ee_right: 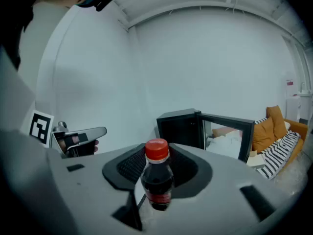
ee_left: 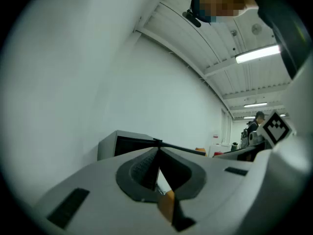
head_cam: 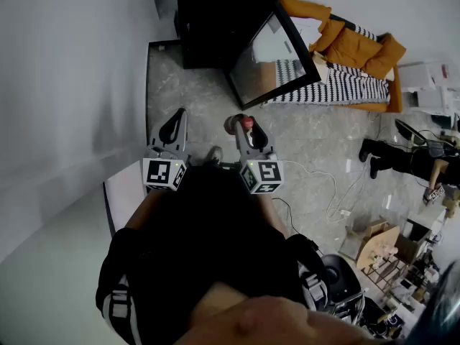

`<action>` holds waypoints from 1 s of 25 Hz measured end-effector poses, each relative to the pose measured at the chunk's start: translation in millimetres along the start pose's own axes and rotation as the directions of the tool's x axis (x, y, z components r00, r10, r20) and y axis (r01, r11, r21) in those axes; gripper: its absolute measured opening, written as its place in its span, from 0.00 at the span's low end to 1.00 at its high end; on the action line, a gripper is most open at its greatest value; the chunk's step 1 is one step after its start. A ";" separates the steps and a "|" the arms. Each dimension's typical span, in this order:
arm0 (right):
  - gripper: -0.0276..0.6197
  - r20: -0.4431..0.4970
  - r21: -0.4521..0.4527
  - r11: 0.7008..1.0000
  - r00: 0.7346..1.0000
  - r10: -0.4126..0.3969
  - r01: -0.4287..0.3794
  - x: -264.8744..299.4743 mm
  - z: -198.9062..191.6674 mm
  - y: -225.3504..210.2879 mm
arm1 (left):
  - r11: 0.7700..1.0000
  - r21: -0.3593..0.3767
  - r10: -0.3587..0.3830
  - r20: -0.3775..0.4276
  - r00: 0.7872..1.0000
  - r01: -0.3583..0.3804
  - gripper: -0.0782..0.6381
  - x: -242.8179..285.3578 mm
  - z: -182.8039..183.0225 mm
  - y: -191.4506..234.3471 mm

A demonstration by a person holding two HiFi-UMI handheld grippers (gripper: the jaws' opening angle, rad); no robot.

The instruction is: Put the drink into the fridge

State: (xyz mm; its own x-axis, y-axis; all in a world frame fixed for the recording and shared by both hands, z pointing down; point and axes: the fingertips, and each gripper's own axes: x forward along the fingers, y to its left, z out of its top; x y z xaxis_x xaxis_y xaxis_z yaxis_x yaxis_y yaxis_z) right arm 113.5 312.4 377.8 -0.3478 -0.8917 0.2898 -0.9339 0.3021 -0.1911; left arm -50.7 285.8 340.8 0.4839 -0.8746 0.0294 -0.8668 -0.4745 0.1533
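Red-capped drink (ee_right: 157,182), pinched upright in my right claw (ee_right: 158,166), could clip the fridge door (ee_right: 229,133) ahead and right of it (left claw (ee_left: 158,164) pressed together, empty) if I swing wide.

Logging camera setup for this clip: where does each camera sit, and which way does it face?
Head view: on the person's head, facing steeply down at fridge and sofa; shows torso, left gripper, right gripper.
Left gripper view: on the left gripper, facing the fridge along shut, empty jaws; right gripper at right.
Right gripper view: on the right gripper, facing the fridge past the clamped bottle; left gripper at left.
Shared: all see the fridge.
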 end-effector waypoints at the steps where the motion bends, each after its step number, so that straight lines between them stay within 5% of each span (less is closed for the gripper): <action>1: 0.25 0.000 0.000 1.000 1.000 0.000 0.000 -0.1 0.0 0.3 | 1.000 -0.002 0.000 0.000 1.000 0.000 0.12 -0.3 -0.3 0.0; 25: 0.26 0.016 0.028 0.999 1.000 -0.025 0.025 19.3 -3.4 35.7 | 0.999 -0.036 -0.010 -0.013 1.000 0.009 0.12 -16.6 8.1 40.7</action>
State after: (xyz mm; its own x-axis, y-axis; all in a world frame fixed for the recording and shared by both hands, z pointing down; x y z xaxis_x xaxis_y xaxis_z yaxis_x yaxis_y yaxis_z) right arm 73.2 307.2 379.7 -0.3226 -0.9043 0.2794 -0.9396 0.2702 -0.2103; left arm -95.1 280.2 338.5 0.4938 -0.8686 0.0407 -0.8574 -0.4785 0.1893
